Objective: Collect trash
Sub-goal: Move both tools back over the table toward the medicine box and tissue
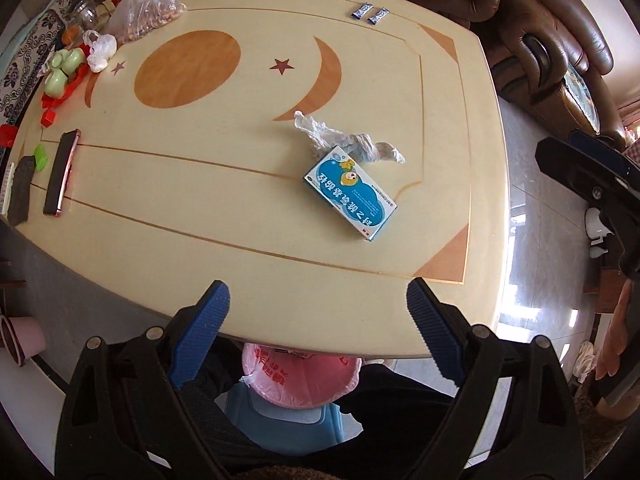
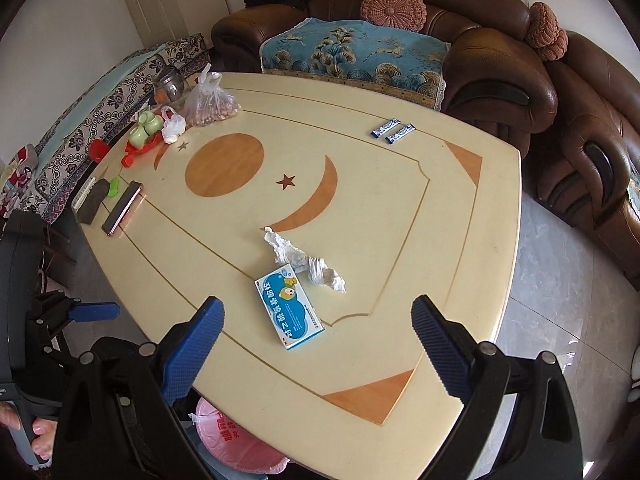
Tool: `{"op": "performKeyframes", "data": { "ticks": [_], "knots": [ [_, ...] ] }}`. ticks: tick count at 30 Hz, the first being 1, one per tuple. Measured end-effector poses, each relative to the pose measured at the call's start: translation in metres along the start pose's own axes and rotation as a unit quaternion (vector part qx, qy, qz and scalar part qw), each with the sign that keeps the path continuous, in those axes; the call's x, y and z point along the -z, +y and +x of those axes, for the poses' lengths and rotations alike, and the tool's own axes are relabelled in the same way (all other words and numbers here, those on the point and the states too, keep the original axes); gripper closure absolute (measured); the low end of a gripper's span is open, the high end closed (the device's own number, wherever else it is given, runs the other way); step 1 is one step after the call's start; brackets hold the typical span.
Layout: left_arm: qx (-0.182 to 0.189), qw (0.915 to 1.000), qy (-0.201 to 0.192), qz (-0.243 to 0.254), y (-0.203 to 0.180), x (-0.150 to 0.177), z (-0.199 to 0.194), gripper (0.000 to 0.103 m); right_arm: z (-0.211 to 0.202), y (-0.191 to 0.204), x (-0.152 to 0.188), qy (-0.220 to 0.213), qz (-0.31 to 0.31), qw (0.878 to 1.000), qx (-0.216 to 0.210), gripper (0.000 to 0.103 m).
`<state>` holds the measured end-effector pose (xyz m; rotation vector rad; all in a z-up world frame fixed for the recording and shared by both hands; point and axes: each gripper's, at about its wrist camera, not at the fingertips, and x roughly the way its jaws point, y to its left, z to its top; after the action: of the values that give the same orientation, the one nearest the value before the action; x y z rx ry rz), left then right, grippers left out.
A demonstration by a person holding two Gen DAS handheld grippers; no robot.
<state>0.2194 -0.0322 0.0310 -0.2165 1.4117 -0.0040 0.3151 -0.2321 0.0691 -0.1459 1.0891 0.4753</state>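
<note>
Over the near edge of the cream surface [image 1: 248, 216], the left gripper [image 1: 318, 312] and right gripper [image 2: 316, 328] hang spread wide, holding nothing. One blue medicine box [image 1: 351, 193] lies flat mid-surface, touching one crumpled tissue wad [image 1: 352, 142]. Two small sachets [image 1: 370, 12] sit well apart at the far edge.

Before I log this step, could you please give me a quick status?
Left claw and right claw open, empty. Crumpled plastic wrap touching blue medicine box mid-table, untouched. Path clear.
</note>
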Motion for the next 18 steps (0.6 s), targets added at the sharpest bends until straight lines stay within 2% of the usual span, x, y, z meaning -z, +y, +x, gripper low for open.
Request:
{"op": "performKeyframes", "data": {
  "ticks": [8, 11, 18],
  "knots": [
    [0.001, 0.9994, 0.024, -0.025, -0.013, -0.015, 0.042, 0.015, 0.044, -0.014, -0.014, 0.030, 0.010, 0.999, -0.005, 0.011],
    [0.003, 0.9990, 0.016, -0.041, -0.016, -0.020, 0.055, 0.015, 0.066, -0.019, -0.017, 0.044, 0.021, 0.999, -0.014, 0.011],
    [-0.018, 0.9971, -0.002, -0.074, -0.022, -0.037, 0.094, 0.015, 0.129, -0.033, -0.021, 0.087, 0.044, 0.995, -0.002, 0.011]
  ]
}}
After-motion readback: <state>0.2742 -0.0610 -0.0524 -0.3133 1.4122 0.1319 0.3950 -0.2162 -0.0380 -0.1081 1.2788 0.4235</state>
